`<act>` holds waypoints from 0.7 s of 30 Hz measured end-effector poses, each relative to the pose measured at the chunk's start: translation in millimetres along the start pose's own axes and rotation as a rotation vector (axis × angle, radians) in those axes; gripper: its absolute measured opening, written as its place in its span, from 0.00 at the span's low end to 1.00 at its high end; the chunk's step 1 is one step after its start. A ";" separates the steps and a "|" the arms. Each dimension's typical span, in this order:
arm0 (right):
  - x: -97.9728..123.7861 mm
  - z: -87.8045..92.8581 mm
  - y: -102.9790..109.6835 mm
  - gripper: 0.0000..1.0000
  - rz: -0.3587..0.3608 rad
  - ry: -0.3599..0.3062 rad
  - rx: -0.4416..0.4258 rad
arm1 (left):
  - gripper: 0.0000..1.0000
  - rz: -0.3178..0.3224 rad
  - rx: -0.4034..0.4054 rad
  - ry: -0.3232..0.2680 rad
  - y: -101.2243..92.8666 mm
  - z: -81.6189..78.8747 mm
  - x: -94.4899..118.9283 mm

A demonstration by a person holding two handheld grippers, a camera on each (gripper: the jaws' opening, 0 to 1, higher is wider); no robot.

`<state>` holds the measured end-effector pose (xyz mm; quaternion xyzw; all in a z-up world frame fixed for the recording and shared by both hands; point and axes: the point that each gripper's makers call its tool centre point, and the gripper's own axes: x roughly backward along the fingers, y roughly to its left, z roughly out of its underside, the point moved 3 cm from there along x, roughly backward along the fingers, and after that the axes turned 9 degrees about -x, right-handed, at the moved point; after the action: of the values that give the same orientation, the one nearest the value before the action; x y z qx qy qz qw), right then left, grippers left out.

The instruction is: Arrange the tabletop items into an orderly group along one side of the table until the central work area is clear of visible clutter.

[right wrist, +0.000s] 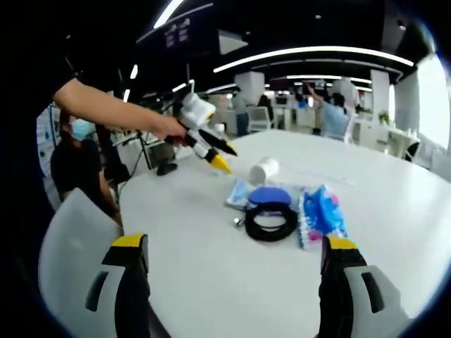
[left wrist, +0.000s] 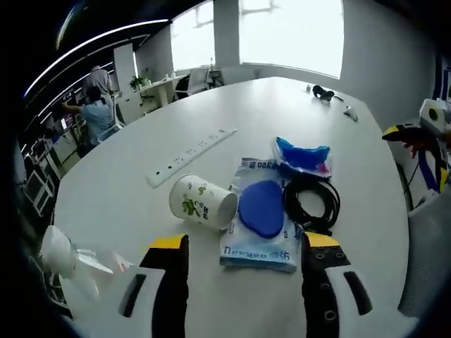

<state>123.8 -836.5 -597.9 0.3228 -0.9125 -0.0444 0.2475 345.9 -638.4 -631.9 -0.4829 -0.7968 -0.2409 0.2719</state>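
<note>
Left gripper (left wrist: 243, 264) hovers low over the table (left wrist: 113, 190), jaws spread wide, nothing between them. Just ahead: paper cup (left wrist: 202, 201) on its side, mouth toward a wipes packet (left wrist: 259, 239) with a blue round lid (left wrist: 261, 208) on top. Black coiled cable (left wrist: 311, 202) sits right of the packet, touching it; blue bag (left wrist: 303, 156) just beyond. White power strip (left wrist: 189, 156) lies farther left.

Right gripper (right wrist: 232, 282) released too, held back from the cluster.

Risks, as I judge them: the cup rolls if nudged; the lid slides off if the packet is dragged; cable loops snag neighbours.
</note>
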 end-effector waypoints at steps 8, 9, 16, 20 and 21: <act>6.5 3.4 -5.5 1.00 0.013 -0.003 -0.015 | 0.62 0.017 0.010 0.012 -5.9 0.5 -18.8; 7.4 3.6 -6.1 1.00 0.013 -0.005 -0.020 | 0.62 0.017 0.009 0.013 -6.3 0.8 -20.7; 12.1 5.8 -12.0 1.00 0.026 -0.008 -0.037 | 0.61 0.022 0.017 0.028 -9.6 1.8 -34.0; 14.0 6.8 -14.9 1.00 0.032 -0.009 -0.045 | 0.60 0.026 0.016 0.043 -9.7 4.6 -39.2; 14.5 7.0 -15.7 1.00 0.033 -0.011 -0.048 | 0.60 0.026 0.019 0.045 -9.3 4.7 -40.4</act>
<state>119.6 -858.3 -601.7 0.3014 -0.9176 -0.0638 0.2510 352.2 -665.1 -663.4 -0.4850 -0.7863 -0.2407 0.2976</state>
